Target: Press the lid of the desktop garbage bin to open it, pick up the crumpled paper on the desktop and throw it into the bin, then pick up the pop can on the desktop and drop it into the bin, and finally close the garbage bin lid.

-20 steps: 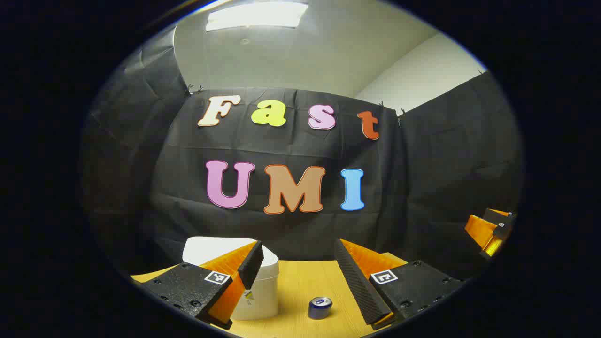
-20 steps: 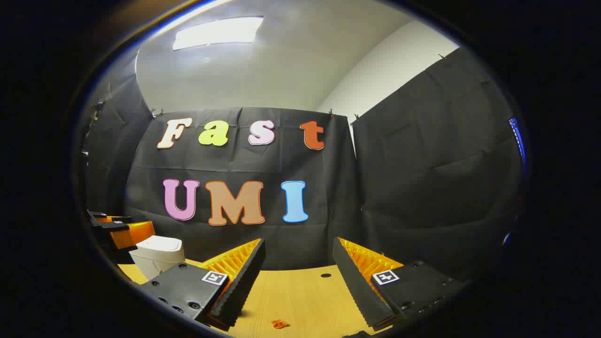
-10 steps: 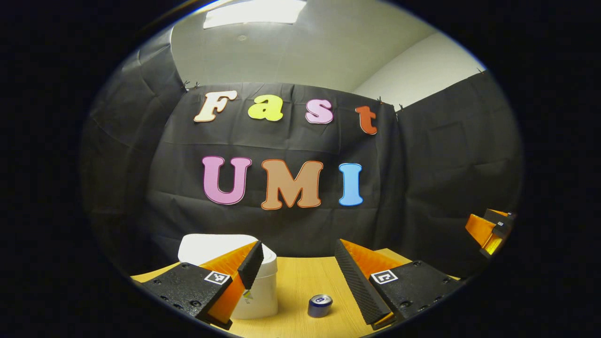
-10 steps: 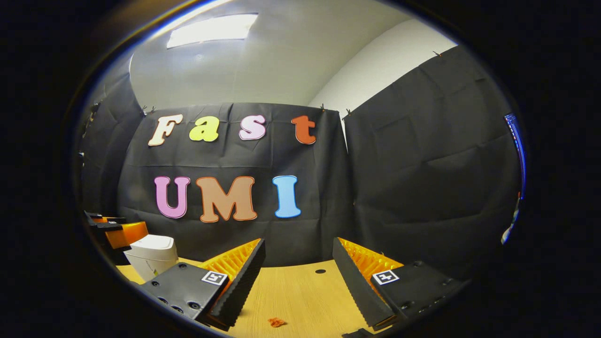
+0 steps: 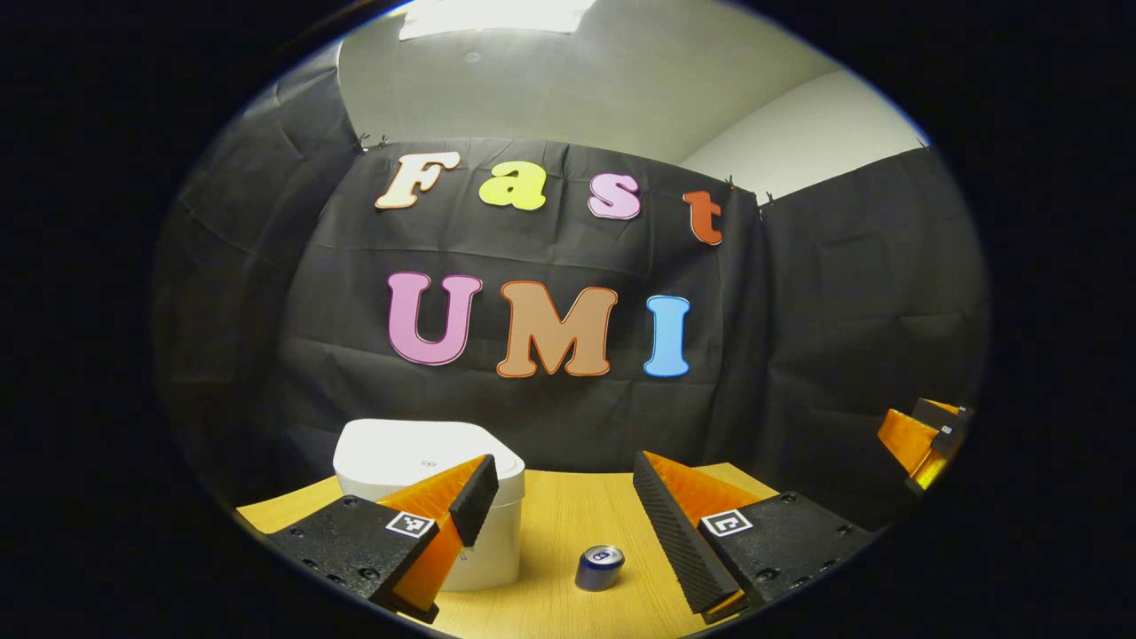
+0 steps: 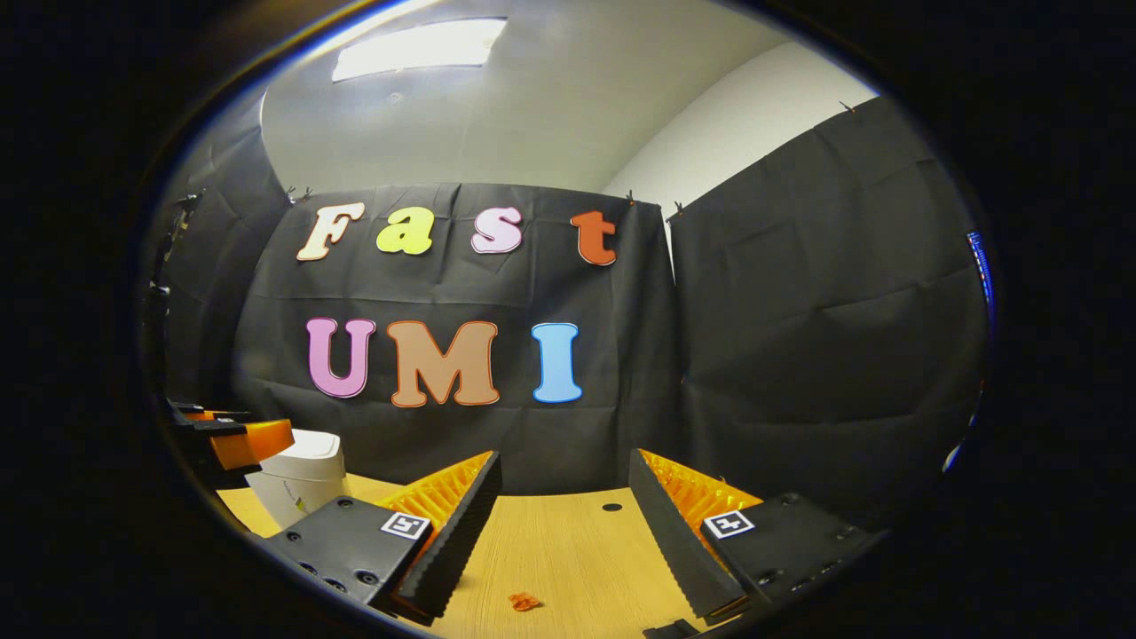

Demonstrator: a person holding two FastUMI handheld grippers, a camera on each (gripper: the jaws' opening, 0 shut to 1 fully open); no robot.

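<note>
We hold the left gripper (image 5: 557,497) above the near edge of the pale wooden desktop (image 5: 550,532), its two fingers spread wide and holding nothing; its left finger stands in front of the white rounded plastic garbage bin (image 5: 417,457), whose lid lies flat and closed; between the fingers, a little farther on the desk, the small blue metal pop can (image 5: 599,568) stands upright, near the bin and apart from it. The right gripper (image 6: 564,510) is also wide open and empty, well apart to the right side; below it on the wood lies a small orange crumpled scrap (image 6: 524,602), which we judge to be the crumpled paper, though it is too small to be sure. We judge that the first step is in hand: the lid is not yet pressed; the next move calls for bringing the left gripper over the lid and pushing down on it, without knocking the can.
</note>
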